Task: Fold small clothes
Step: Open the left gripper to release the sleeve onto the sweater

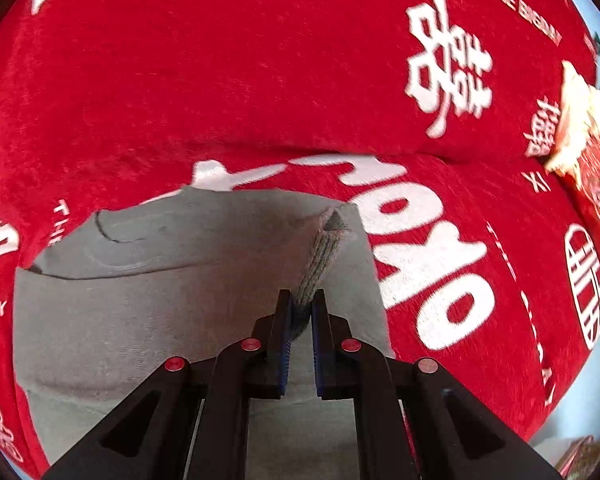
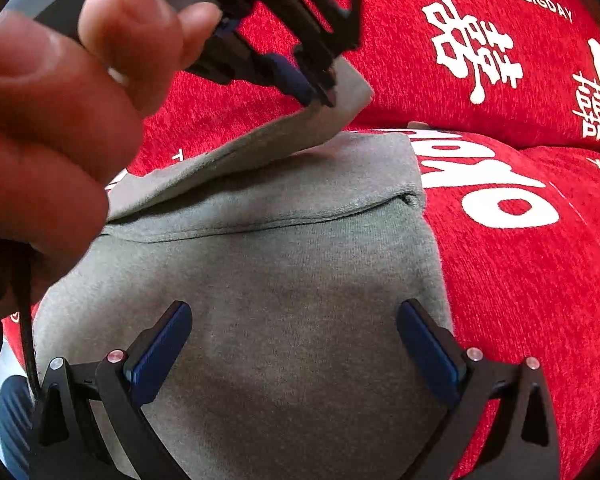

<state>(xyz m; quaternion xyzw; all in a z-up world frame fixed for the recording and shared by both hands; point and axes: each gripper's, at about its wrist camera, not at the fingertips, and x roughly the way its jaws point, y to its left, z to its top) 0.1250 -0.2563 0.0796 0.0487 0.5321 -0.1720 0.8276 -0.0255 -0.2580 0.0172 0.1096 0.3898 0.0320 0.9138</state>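
A small grey garment (image 2: 284,272) lies flat on a red sofa cover (image 2: 520,260) with white print. My left gripper (image 1: 301,300) is shut on the garment's ribbed cuff (image 1: 320,256) and holds that sleeve lifted over the body of the garment (image 1: 172,304). In the right wrist view the left gripper (image 2: 320,96) shows at the top, pinching the raised grey flap (image 2: 260,140), with the person's hand (image 2: 60,120) beside it. My right gripper (image 2: 294,344) is open and empty, hovering over the lower part of the garment.
The red sofa back (image 1: 220,60) rises behind the seat. A cream and red cushion (image 1: 588,140) sits at the far right. A light floor (image 1: 592,400) shows past the sofa's right edge.
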